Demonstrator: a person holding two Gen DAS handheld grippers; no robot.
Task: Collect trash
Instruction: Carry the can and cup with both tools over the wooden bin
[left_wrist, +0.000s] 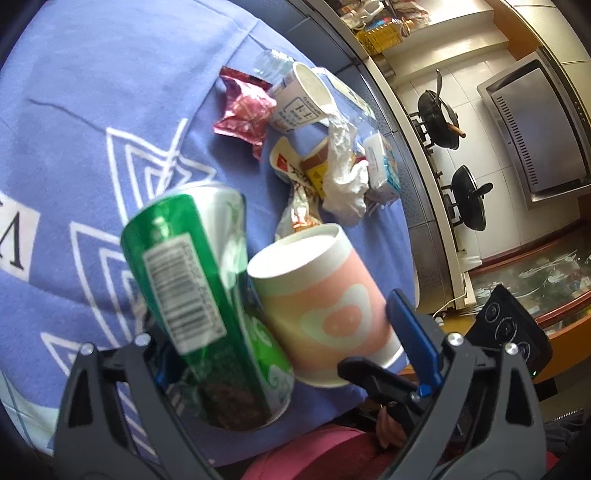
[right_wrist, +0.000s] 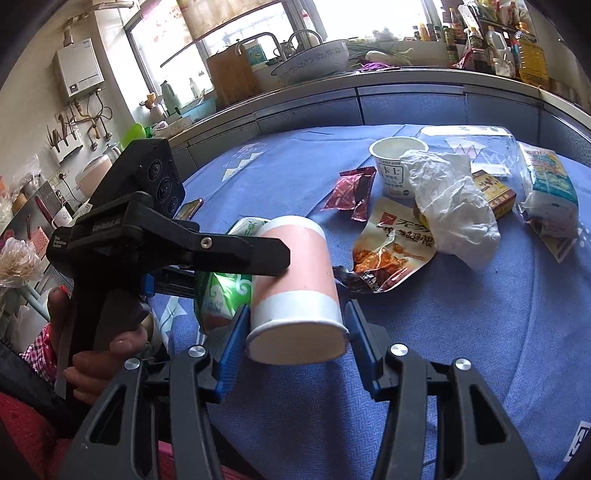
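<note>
Kitchen table, blue cloth (right_wrist: 461, 332). Right gripper (right_wrist: 293, 341) pinches pink paper cup (right_wrist: 295, 280) near its base. Left gripper (left_wrist: 288, 332) spread wide around green can (left_wrist: 207, 295) and cup; pad contact unclear. Remaining trash heap (right_wrist: 443, 206) lies beyond

Blue patterned tablecloth (right_wrist: 480, 332) over the table, grey-fronted kitchen counter (right_wrist: 406, 99) behind, bright window (right_wrist: 229, 33) above a sink with taps, white water heater (right_wrist: 77, 68) on the wall, white tiled wall (left_wrist: 469, 122), two black pans (left_wrist: 437, 118) on what looks like a hob, daylight
</note>
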